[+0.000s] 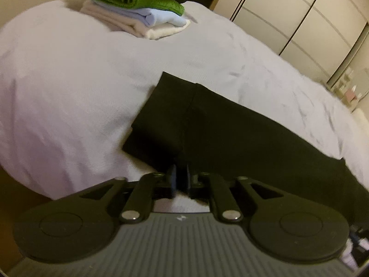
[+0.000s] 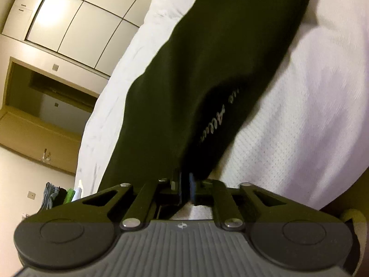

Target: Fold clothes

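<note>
A black garment (image 1: 207,124) lies stretched across the white bed (image 1: 69,80). My left gripper (image 1: 181,175) is shut on its near edge, the cloth pinched between the blue pads. In the right wrist view the same black garment (image 2: 207,69), with pale script lettering near one edge, runs away over the bed (image 2: 299,115). My right gripper (image 2: 184,182) is shut on its near end. A stack of folded clothes (image 1: 138,9), green on top of light blue and cream, sits at the far side of the bed.
White wardrobe doors (image 1: 299,18) stand beyond the bed on the right. In the right wrist view a wooden alcove with a shelf (image 2: 41,106) is on the left, and a small pile of clothes (image 2: 60,195) shows low at left.
</note>
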Demonstrator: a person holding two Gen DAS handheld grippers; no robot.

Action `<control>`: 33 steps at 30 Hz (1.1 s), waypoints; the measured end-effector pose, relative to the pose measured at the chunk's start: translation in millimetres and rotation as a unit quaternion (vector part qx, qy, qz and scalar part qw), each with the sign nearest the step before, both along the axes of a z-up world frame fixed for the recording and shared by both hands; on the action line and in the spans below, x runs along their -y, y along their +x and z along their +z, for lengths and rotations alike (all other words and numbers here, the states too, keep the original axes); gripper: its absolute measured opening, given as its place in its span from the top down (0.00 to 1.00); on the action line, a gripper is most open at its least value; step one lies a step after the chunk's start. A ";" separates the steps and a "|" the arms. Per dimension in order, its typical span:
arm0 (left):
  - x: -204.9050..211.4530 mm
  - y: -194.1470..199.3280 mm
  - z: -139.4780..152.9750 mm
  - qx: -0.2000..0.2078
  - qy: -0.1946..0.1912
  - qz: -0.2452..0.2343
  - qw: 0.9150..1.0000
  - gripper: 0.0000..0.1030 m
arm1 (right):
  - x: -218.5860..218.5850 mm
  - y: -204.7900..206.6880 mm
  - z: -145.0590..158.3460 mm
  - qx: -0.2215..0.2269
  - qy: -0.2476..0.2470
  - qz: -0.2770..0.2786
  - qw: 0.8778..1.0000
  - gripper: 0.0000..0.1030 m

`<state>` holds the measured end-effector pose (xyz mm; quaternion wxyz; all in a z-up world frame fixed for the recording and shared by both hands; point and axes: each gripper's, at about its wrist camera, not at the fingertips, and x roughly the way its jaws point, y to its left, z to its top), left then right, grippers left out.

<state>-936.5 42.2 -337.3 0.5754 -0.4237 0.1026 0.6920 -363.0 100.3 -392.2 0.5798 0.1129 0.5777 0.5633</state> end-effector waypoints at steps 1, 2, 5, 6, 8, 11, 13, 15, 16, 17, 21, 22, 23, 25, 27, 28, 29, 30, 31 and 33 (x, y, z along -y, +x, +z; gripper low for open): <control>2.3 6.2 4.1 -0.006 -0.001 -0.015 1.000 0.92 | 6.6 6.0 2.6 -0.004 0.005 -0.003 1.000 0.75; 4.6 12.8 8.3 -0.011 -0.003 -0.031 0.999 0.92 | 14.3 12.7 8.1 -0.012 0.014 -0.014 1.000 0.70; 6.2 35.6 20.2 -0.023 -0.002 -0.083 0.996 0.92 | 28.8 37.5 9.1 -0.024 0.026 -0.057 0.998 0.70; 2.7 45.5 23.8 -0.024 0.002 -0.103 0.994 0.92 | 33.6 45.8 9.4 -0.029 0.030 -0.072 0.997 0.70; -7.8 74.3 27.7 -0.041 0.015 -0.141 0.989 0.87 | 42.8 69.0 7.8 -0.026 0.030 -0.106 0.994 0.70; -30.1 115.7 28.6 -0.052 0.024 -0.191 0.980 0.82 | 47.6 93.7 0.9 -0.058 0.034 -0.133 0.989 0.72; -44.4 133.5 24.7 -0.035 0.017 -0.210 0.977 0.82 | 48.0 106.1 -4.2 -0.081 0.036 -0.142 0.986 0.74; -58.0 145.1 18.4 -0.021 0.008 -0.221 0.975 0.82 | 41.6 108.6 -10.9 -0.098 0.026 -0.138 0.985 0.75; -63.1 149.2 15.6 -0.019 0.004 -0.225 0.974 0.82 | 38.4 109.8 -14.3 -0.107 0.022 -0.136 0.985 0.80; -68.3 153.3 12.7 -0.017 0.000 -0.229 0.973 0.82 | 35.5 109.6 -15.1 -0.098 0.023 -0.133 0.986 0.96; -74.1 151.0 4.5 -0.028 -0.010 -0.223 0.974 0.82 | 37.3 100.9 14.1 -0.005 0.059 -0.112 0.992 0.99; -75.5 148.0 1.5 -0.029 -0.014 -0.218 0.975 0.82 | 41.9 99.2 24.1 0.024 0.073 -0.108 0.991 0.99; -76.0 147.7 -0.4 -0.030 -0.016 -0.218 0.975 0.82 | 39.2 96.6 25.4 0.046 0.053 -0.103 0.992 0.99; -78.0 147.2 -3.8 -0.033 -0.019 -0.217 0.975 0.82 | 33.6 96.4 15.7 0.062 0.004 -0.092 0.994 0.99; -77.7 148.2 -3.2 -0.041 -0.019 -0.218 0.975 0.82 | 31.1 98.9 1.8 0.047 -0.023 -0.091 0.995 1.00; -76.2 149.0 -2.0 -0.046 -0.017 -0.220 0.974 0.82 | 31.4 98.9 -1.1 0.038 -0.020 -0.095 0.995 0.98; -76.3 149.4 -2.1 -0.050 -0.018 -0.220 0.974 0.82 | 32.0 99.5 3.5 0.034 -0.017 -0.103 0.994 0.92; -76.6 149.2 -2.0 -0.051 -0.019 -0.221 0.974 0.82 | 32.6 100.0 8.2 0.031 -0.014 -0.111 0.993 0.85; -76.9 149.0 -1.8 -0.051 -0.020 -0.221 0.974 0.82 | 33.2 100.5 12.9 0.027 -0.010 -0.118 0.993 0.80; -76.2 148.6 1.4 -0.049 -0.017 -0.220 0.974 0.81 | 38.3 106.3 23.2 0.040 0.008 -0.131 0.991 0.80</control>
